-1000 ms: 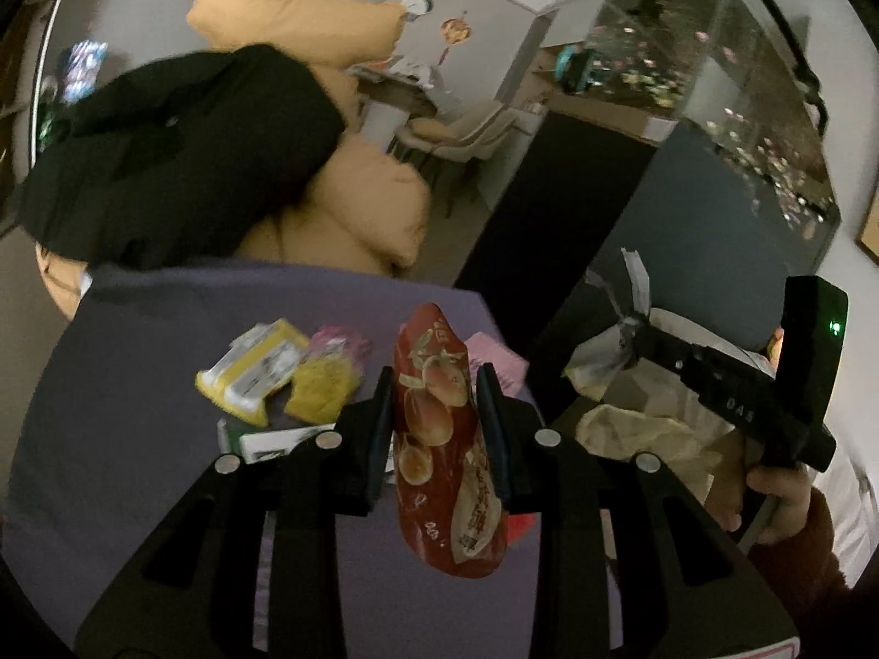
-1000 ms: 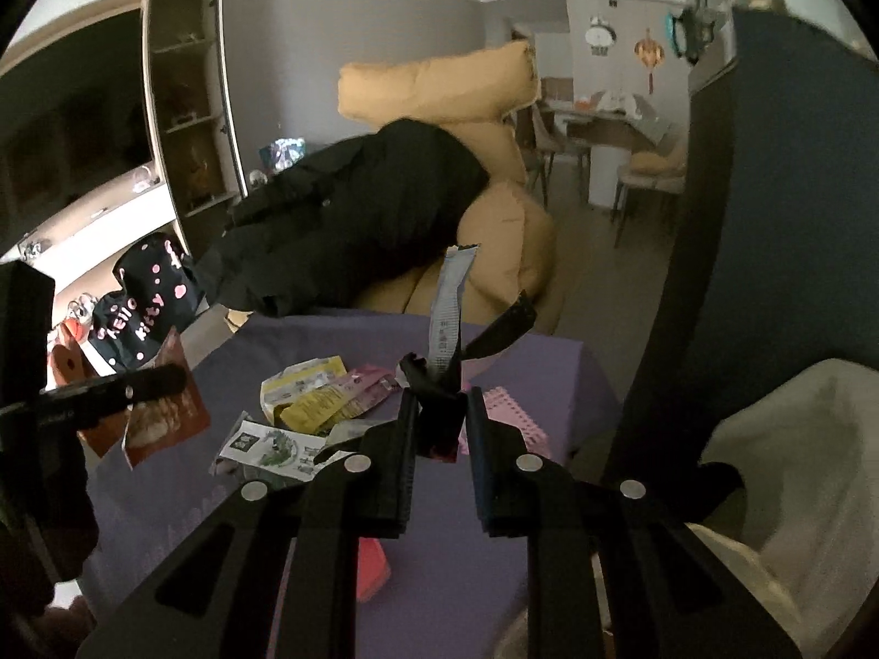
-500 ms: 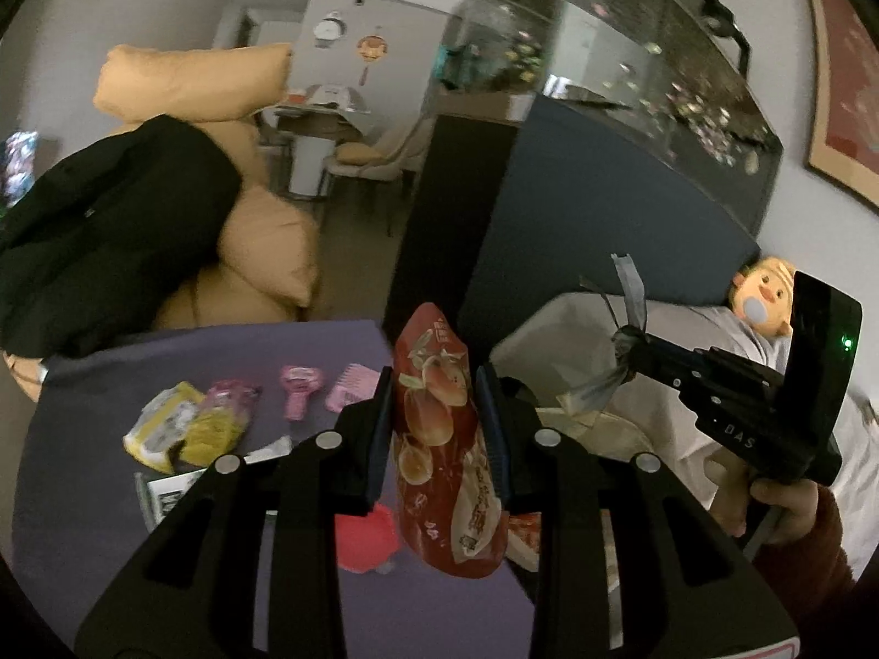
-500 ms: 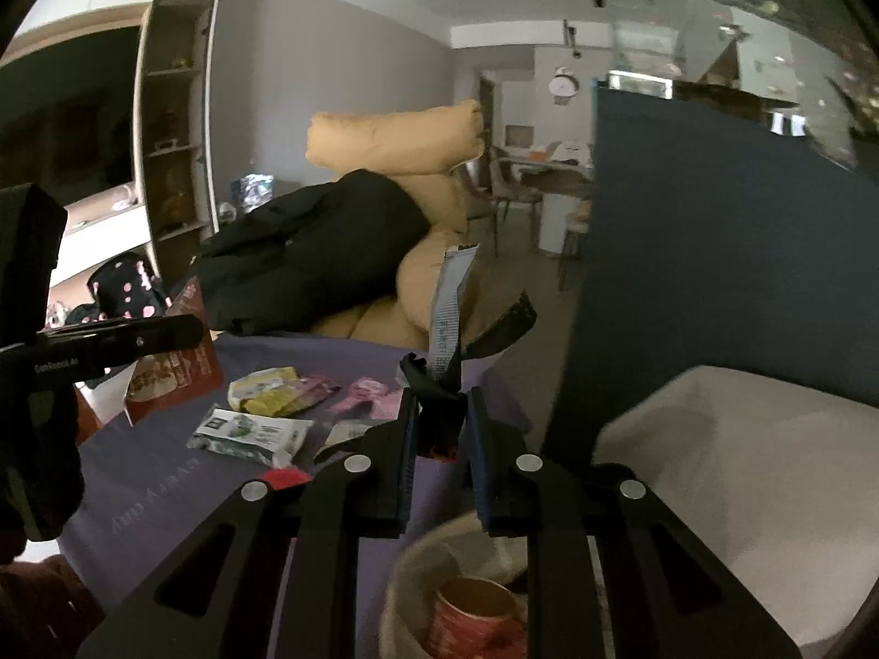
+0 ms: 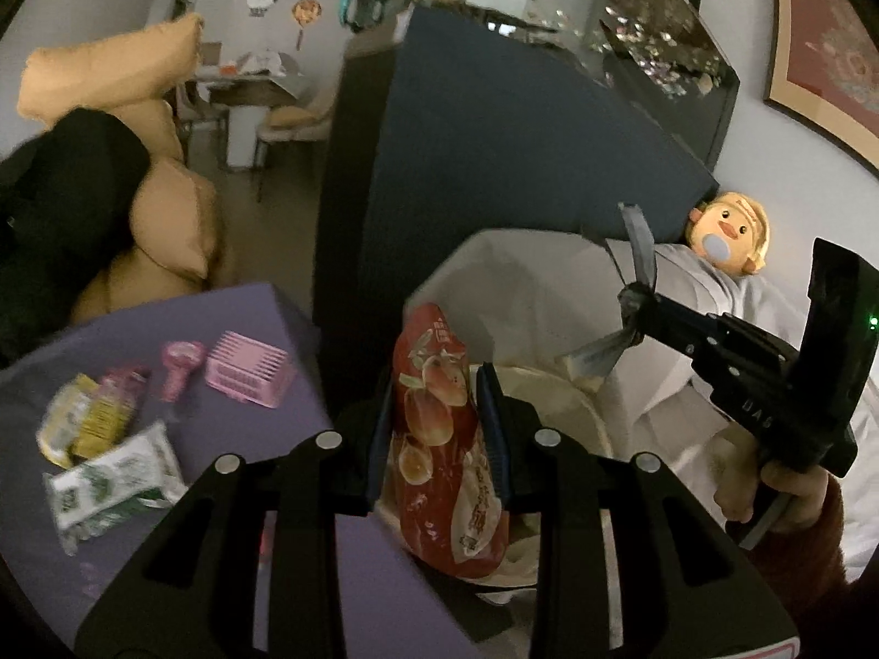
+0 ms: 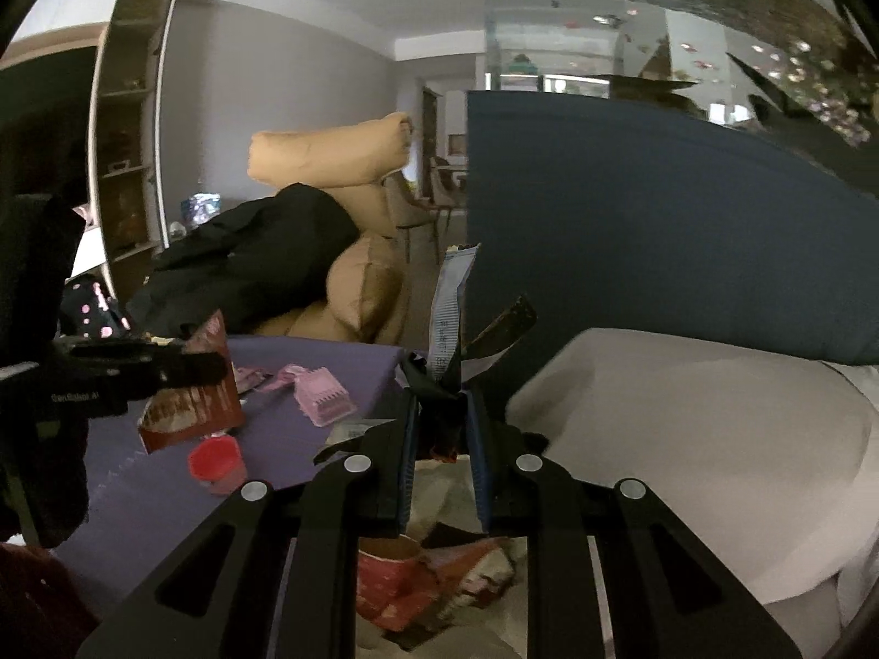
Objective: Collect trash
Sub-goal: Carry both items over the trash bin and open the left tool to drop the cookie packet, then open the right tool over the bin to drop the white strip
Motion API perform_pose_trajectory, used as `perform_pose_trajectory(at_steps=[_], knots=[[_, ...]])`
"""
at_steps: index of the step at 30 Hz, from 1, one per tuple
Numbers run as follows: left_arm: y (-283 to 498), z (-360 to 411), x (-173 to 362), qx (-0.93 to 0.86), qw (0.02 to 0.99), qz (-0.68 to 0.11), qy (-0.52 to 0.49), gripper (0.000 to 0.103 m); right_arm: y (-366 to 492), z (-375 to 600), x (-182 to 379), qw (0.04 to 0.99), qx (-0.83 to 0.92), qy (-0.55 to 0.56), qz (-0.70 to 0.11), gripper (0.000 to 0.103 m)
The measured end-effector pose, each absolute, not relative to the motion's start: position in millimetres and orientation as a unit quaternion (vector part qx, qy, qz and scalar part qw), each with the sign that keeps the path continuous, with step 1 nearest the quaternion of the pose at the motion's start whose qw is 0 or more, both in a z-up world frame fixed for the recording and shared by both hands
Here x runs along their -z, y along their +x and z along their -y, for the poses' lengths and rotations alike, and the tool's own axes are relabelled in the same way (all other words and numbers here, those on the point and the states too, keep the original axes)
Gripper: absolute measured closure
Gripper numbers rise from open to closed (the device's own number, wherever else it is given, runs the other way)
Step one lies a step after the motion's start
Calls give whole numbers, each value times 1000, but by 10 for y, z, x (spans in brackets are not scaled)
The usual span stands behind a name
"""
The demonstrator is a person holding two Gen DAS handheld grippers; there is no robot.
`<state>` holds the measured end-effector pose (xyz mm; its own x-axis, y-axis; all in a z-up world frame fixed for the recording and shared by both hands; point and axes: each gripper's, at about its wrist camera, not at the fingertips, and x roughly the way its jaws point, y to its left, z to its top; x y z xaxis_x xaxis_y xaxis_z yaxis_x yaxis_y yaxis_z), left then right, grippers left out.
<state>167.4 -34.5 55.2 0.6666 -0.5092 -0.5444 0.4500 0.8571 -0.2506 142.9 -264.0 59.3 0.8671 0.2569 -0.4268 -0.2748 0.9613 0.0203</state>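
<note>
two grippers: the left gripper (image 5: pixel 437 417) clamped one red snack bag (image 5: pixel 445 450) upright between its jaws; the right gripper (image 6: pixel 444 417) pinched one crumpled wrapper (image 6: pixel 448 324).

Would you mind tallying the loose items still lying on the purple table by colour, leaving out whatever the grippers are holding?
Pink: 3, the slatted pink holder, the pink tag and the pink wrapper.
Yellow: 1, the yellow packet.
White and green: 1, the white-green packet.
Red: 1, the red cup.
Total: 6.
</note>
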Motion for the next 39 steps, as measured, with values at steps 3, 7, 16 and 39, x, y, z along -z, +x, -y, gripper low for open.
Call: perform_pose_trajectory(at_steps=[3,7,16,39], knots=[[1758,459,-367,285,895,-336,-66,76,1417,2729,-572,968,-122,-23,-217,85],[1841,613,-91,307,875,-367,-74,76,1409,2844,-511,968,-111,-21,-224,85],[2053,933,415,335,838,-423,-84,76,1465,2969,-365,966,-87,-19,-244,85],[1854,117,224,225,892,-382,-88,45,1620,2639,243,935,-152,-8,-320,85]])
